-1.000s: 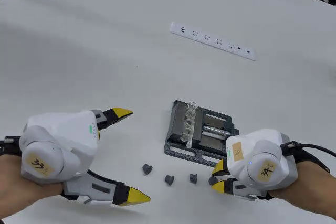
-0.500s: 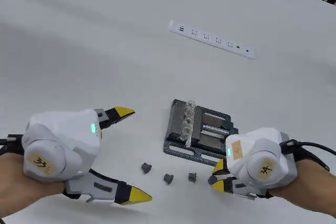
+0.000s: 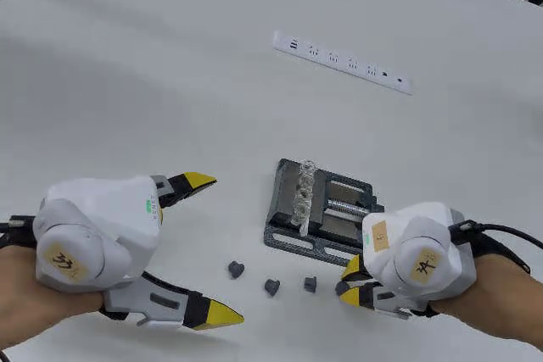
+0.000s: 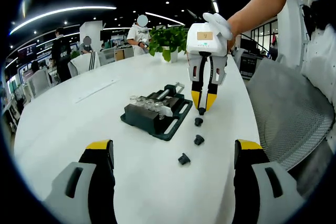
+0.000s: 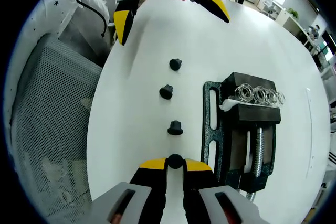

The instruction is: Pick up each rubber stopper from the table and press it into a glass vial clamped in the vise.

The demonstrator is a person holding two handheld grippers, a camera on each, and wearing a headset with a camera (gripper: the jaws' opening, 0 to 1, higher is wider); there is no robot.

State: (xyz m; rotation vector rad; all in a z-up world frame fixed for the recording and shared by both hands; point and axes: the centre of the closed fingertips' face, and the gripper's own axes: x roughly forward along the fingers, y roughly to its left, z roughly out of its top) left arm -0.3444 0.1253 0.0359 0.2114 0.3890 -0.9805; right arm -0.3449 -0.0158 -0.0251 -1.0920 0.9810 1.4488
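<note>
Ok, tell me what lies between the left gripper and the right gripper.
Three small dark rubber stoppers in a row on the white table, clearest in the right gripper view.

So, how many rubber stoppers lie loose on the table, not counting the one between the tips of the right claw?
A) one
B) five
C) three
C: three loose stoppers lie in a row beside the vise, while the right claw is closed on a fourth stopper.
</note>
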